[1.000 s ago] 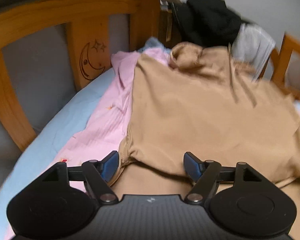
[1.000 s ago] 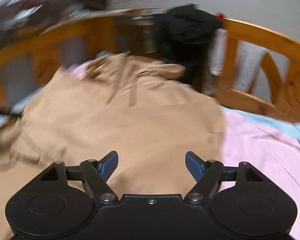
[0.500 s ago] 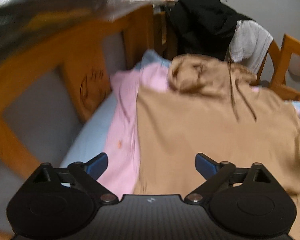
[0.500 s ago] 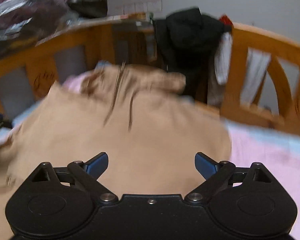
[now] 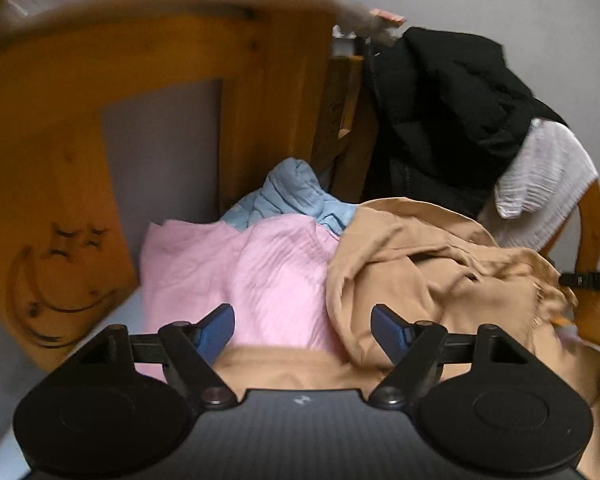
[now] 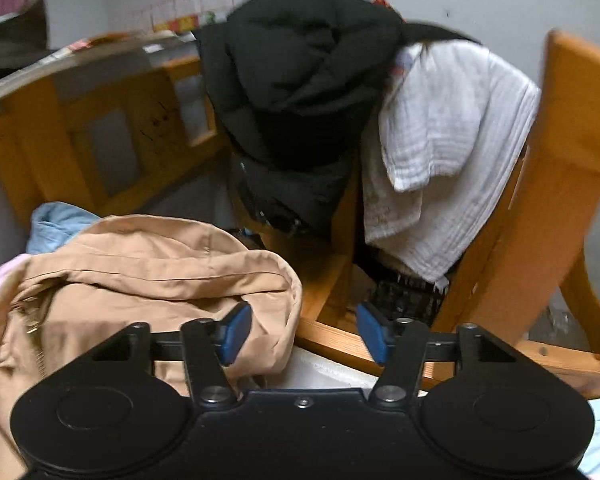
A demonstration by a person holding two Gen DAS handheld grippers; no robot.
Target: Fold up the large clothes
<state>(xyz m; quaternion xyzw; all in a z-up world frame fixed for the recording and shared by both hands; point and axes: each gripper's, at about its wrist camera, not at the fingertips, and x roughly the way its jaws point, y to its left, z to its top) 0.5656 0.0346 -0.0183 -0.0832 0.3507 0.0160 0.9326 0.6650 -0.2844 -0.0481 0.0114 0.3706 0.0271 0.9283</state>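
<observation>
1. I see a wooden bed frame that encloses the bed like a box; inside it lie a pink blanket, a light blue cloth bunched in the far corner, and the tan jacket.
2. Over the rail of the frame hang a black coat and a white cloth, side by side and touching.
3. The tan jacket lies crumpled on the pink blanket, with its hood turned toward the corner of the frame.
4. My left hand-held gripper has its blue pads wide apart and nothing between them. The jacket's edge is just beside the right pad, and more tan fabric lies directly under the body of the tool.
5. My right hand-held gripper also stands apart and holds nothing. Its left pad is in front of the rim of the hood; whether it touches the fabric I cannot tell. Its right pad is over the wooden rail.
</observation>
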